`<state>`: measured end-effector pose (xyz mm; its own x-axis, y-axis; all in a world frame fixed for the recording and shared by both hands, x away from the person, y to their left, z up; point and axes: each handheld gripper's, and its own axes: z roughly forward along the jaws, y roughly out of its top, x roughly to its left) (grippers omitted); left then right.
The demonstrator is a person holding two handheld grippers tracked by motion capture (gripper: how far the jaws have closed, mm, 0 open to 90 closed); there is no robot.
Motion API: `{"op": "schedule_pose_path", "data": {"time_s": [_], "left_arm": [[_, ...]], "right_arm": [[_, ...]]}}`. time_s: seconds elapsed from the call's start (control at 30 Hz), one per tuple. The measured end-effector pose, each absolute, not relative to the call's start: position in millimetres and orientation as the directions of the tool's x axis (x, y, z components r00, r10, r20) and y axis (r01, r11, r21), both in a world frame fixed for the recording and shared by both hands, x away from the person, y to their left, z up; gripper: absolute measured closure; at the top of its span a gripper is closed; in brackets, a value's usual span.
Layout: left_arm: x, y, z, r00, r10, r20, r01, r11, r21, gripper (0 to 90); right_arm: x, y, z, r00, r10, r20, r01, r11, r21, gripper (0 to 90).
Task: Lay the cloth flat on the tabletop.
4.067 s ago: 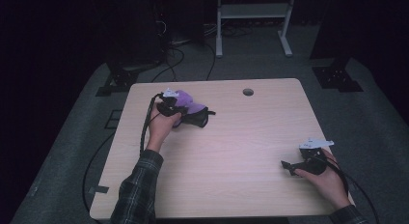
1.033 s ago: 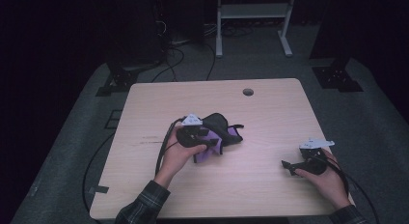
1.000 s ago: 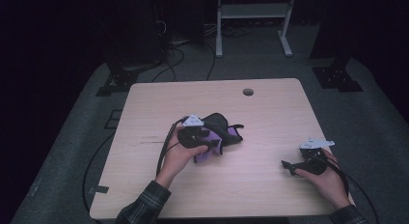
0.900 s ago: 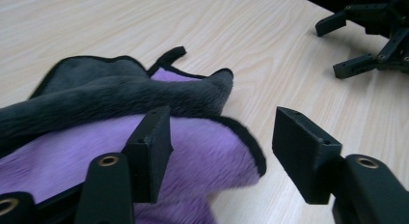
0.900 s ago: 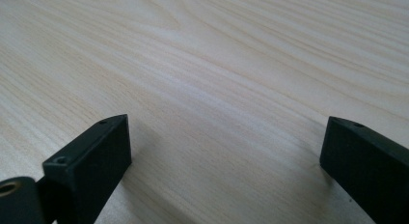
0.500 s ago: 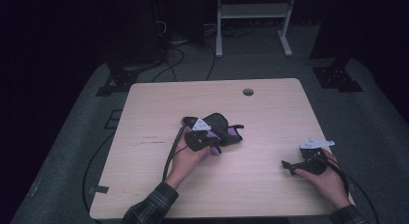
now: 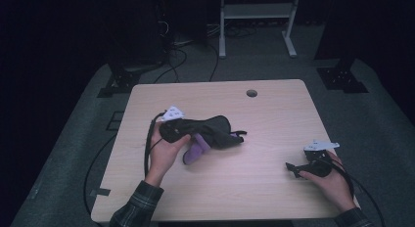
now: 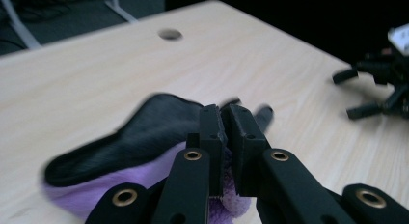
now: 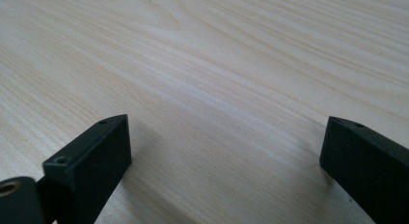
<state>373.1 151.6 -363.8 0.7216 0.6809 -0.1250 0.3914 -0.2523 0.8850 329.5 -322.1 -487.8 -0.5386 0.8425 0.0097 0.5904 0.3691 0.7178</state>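
Your right claw rests spread on the near surface, idle; your left claw is pinched on the black-and-purple cloth at mid-surface, grip made and the carrying left, the cloth's long axis running left to right.
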Motion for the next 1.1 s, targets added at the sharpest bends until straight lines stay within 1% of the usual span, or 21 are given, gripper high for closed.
{"op": "schedule_pose_path", "data": {"time_s": [0.07, 0.13, 0.2, 0.33, 0.47, 0.5, 0.53, 0.57, 0.6, 0.63, 0.67, 0.7, 0.73, 0.77, 0.8, 0.87, 0.9, 0.97, 1.0, 1.07, 1.1], "left_arm": [[371, 168, -353, 0.701, 0.701, -0.127, 0.380, -0.216, 0.899, 84.7], [370, 173, -350, 0.692, 0.711, -0.125, 0.376, -0.207, 0.903, 84.7], [369, 189, -344, 0.667, 0.734, -0.126, 0.368, -0.178, 0.913, 84.7], [370, 203, -343, 0.635, 0.763, -0.122, 0.369, -0.160, 0.916, 84.7], [375, 224, -349, 0.570, 0.815, -0.100, 0.387, -0.159, 0.908, 84.6], [377, 229, -352, 0.558, 0.823, -0.106, 0.400, -0.154, 0.904, 84.6], [378, 234, -355, 0.551, 0.827, -0.109, 0.412, -0.155, 0.898, 84.5], [378, 236, -358, 0.545, 0.831, -0.113, 0.420, -0.154, 0.894, 84.5], [379, 240, -363, 0.537, 0.835, -0.118, 0.435, -0.154, 0.887, 84.5], [378, 243, -367, 0.534, 0.837, -0.118, 0.444, -0.159, 0.882, 84.4], [378, 245, -370, 0.528, 0.841, -0.118, 0.454, -0.162, 0.876, 83.9], [377, 247, -373, 0.528, 0.841, -0.117, 0.460, -0.168, 0.872, 83.9], [376, 249, -377, 0.524, 0.844, -0.118, 0.469, -0.170, 0.867, 83.4], [375, 251, -381, 0.524, 0.843, -0.119, 0.476, -0.174, 0.862, 82.3], [373, 253, -385, 0.528, 0.841, -0.119, 0.487, -0.185, 0.853, 78.7], [371, 254, -388, 0.527, 0.842, -0.116, 0.493, -0.192, 0.849, 77.0], [368, 256, -392, 0.522, 0.846, -0.112, 0.503, -0.198, 0.841, 71.8], [365, 257, -395, 0.519, 0.848, -0.107, 0.511, -0.208, 0.834, 67.2], [364, 257, -397, 0.516, 0.850, -0.106, 0.514, -0.209, 0.832, 67.2], [360, 259, -400, 0.511, 0.854, -0.099, 0.522, -0.217, 0.825, 58.8], [359, 259, -401, 0.509, 0.855, -0.100, 0.523, -0.214, 0.825, 58.8]], "right_arm": [[330, -322, -488, -0.539, 0.842, 0.010, 0.590, 0.369, 0.718, 3.2], [330, -322, -488, -0.538, 0.843, 0.010, 0.590, 0.369, 0.718, 3.2], [330, -322, -488, -0.538, 0.843, 0.010, 0.590, 0.369, 0.718, 3.2], [330, -322, -488, -0.538, 0.843, 0.010, 0.591, 0.369, 0.718, 3.2], [330, -322, -488, -0.538, 0.843, 0.010, 0.591, 0.369, 0.718, 3.4], [330, -322, -488, -0.537, 0.844, 0.009, 0.590, 0.368, 0.719, 3.9], [329, -323, -487, -0.529, 0.849, 0.011, 0.593, 0.360, 0.721, 7.0], [329, -323, -487, -0.529, 0.849, 0.011, 0.593, 0.360, 0.721, 7.0], [329, -323, -487, -0.528, 0.849, 0.011, 0.590, 0.357, 0.724, 10.7], [328, -324, -486, -0.524, 0.852, 0.012, 0.589, 0.352, 0.728, 17.8], [327, -325, -482, -0.518, 0.855, 0.015, 0.596, 0.349, 0.723, 29.0], [327, -325, -482, -0.518, 0.855, 0.015, 0.596, 0.349, 0.723, 29.0], [327, -324, -481, -0.521, 0.854, 0.016, 0.599, 0.351, 0.720, 33.2], [327, -323, -479, -0.526, 0.850, 0.024, 0.603, 0.352, 0.716, 36.1], [326, -320, -476, -0.538, 0.842, 0.031, 0.596, 0.354, 0.720, 37.2], [326, -319, -475, -0.544, 0.838, 0.028, 0.587, 0.357, 0.726, 37.8], [325, -314, -470, -0.562, 0.826, 0.035, 0.567, 0.354, 0.743, 38.3], [327, -309, -465, -0.580, 0.814, 0.040, 0.549, 0.355, 0.757, 38.9], [327, -309, -465, -0.580, 0.814, 0.040, 0.549, 0.355, 0.757, 38.9], [330, -299, -461, -0.601, 0.798, 0.041, 0.531, 0.361, 0.767, 39.1], [330, -299, -461, -0.601, 0.798, 0.041, 0.531, 0.361, 0.767, 39.1]]}}
